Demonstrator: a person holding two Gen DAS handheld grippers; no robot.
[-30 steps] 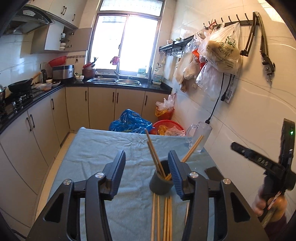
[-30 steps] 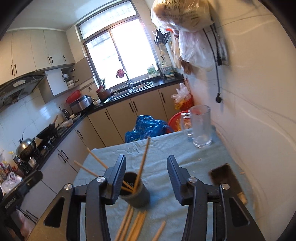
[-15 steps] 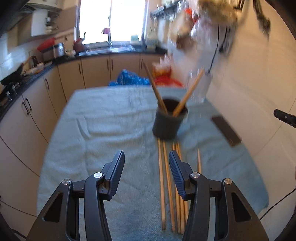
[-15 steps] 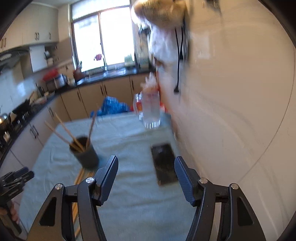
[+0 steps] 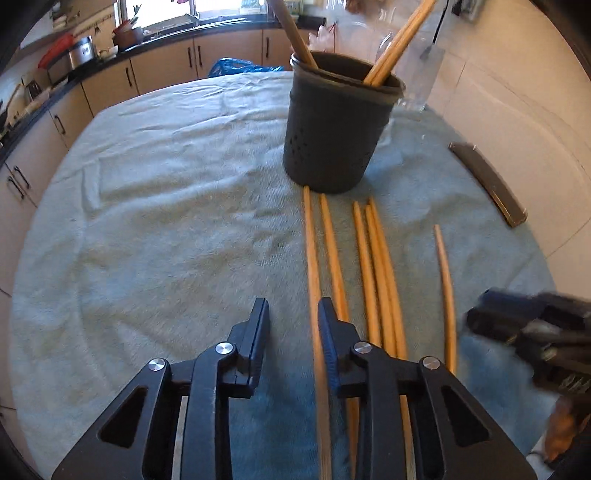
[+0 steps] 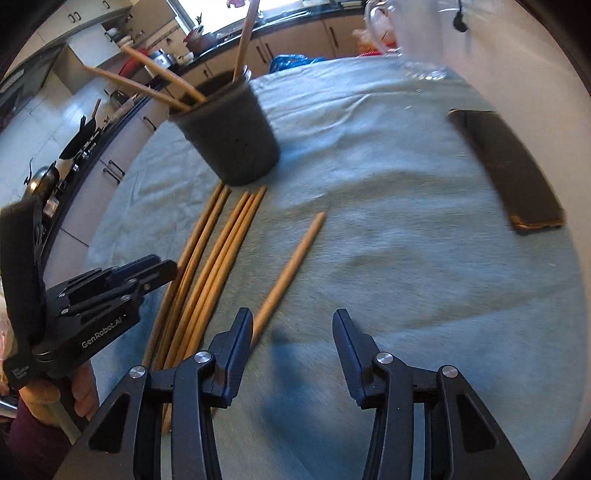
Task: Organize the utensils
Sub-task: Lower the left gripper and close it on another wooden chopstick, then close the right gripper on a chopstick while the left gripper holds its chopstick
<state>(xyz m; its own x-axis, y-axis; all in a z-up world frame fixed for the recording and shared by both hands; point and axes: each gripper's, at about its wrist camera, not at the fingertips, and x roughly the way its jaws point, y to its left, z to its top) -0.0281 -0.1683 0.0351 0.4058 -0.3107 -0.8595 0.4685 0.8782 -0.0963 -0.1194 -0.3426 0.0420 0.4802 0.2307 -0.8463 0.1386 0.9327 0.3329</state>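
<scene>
A dark grey utensil holder (image 5: 338, 125) stands on the blue-grey cloth with three wooden chopsticks leaning in it; it also shows in the right wrist view (image 6: 232, 133). Several loose wooden chopsticks (image 5: 373, 266) lie side by side on the cloth in front of it, with one single chopstick (image 6: 291, 269) apart to the right. My left gripper (image 5: 293, 314) is open, low over the cloth, its right finger beside the leftmost chopstick (image 5: 312, 258). My right gripper (image 6: 293, 328) is open and empty, low, with its left finger next to the single chopstick's near end.
A flat dark rectangular object (image 6: 506, 162) lies on the cloth at the right near the wall. A clear glass mug (image 6: 413, 33) stands behind the holder. The cloth (image 5: 166, 192) covers the table; kitchen cabinets lie beyond the table's left and far edges.
Both grippers have come down and forward from high above the table to just over the loose chopsticks. Both stay open.
</scene>
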